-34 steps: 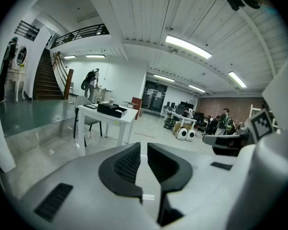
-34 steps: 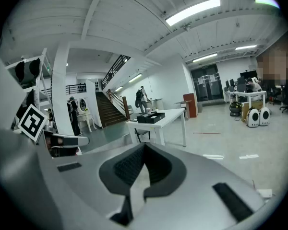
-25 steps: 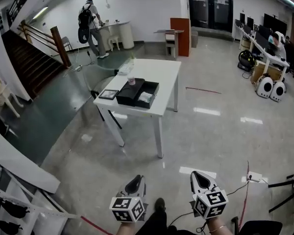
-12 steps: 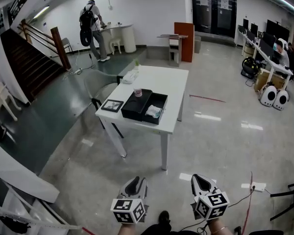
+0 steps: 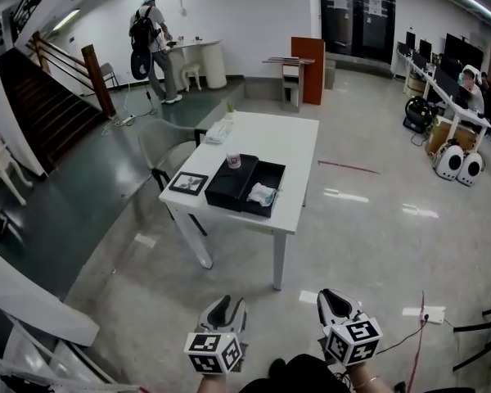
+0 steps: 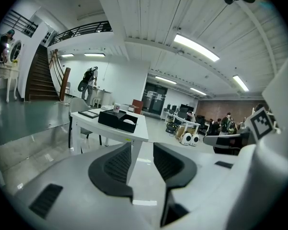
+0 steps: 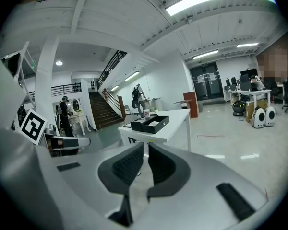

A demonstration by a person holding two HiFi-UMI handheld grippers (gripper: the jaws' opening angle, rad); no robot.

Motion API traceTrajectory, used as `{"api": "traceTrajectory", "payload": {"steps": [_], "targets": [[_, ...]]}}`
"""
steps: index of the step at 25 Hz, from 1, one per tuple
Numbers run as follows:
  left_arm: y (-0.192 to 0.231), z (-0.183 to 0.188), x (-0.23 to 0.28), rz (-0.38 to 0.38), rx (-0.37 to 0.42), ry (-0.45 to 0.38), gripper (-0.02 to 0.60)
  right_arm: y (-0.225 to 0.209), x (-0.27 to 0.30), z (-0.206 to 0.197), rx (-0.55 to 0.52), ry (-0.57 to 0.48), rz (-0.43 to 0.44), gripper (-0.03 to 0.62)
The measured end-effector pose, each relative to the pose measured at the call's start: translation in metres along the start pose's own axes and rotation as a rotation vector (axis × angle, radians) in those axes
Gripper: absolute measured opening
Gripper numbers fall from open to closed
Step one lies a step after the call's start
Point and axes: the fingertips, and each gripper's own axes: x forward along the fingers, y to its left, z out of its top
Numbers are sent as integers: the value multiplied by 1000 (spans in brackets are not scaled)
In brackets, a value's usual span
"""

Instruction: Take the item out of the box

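Note:
A black box [image 5: 245,183] lies open in two halves on a white table [image 5: 288,142], a few steps ahead of me. A crumpled white item [image 5: 262,193] rests in its right half. Both grippers hang low, far short of the table. My left gripper [image 5: 224,307] has its jaws opening, with a clear gap and nothing between them; in the left gripper view [image 6: 142,155] the box [image 6: 117,119] shows beyond them. The jaws of my right gripper [image 5: 334,300] are opening too, by a narrow slit, also empty [image 7: 145,160], with the box [image 7: 150,123] far off.
On the table stand a white cup [image 5: 234,161], a framed picture [image 5: 187,182] and a small plant [image 5: 227,108]. A chair [image 5: 165,150] stands at its left side. A staircase [image 5: 45,105] rises at left; a person [image 5: 150,43] stands at the back. Cables [image 5: 413,334] lie on the floor at right.
The table with the box has come nearer and lower in the head view. Both grippers have kept their place at the bottom of the frame.

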Motion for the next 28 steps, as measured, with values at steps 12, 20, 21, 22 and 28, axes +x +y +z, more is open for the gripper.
{"api": "traceTrajectory", "payload": {"steps": [12, 20, 21, 22, 28], "targets": [[2, 13, 44, -40, 17, 27, 137, -18, 31, 3, 4, 43, -17, 67], [7, 28, 94, -41, 24, 42, 150, -49, 71, 14, 22, 53, -15, 82], [9, 31, 101, -35, 25, 44, 150, -53, 77, 17, 24, 53, -11, 84], [11, 33, 109, -30, 25, 45, 152, -57, 85, 19, 27, 54, -6, 86], [23, 55, 153, 7, 34, 53, 167, -81, 129, 40, 29, 66, 31, 94]]}}
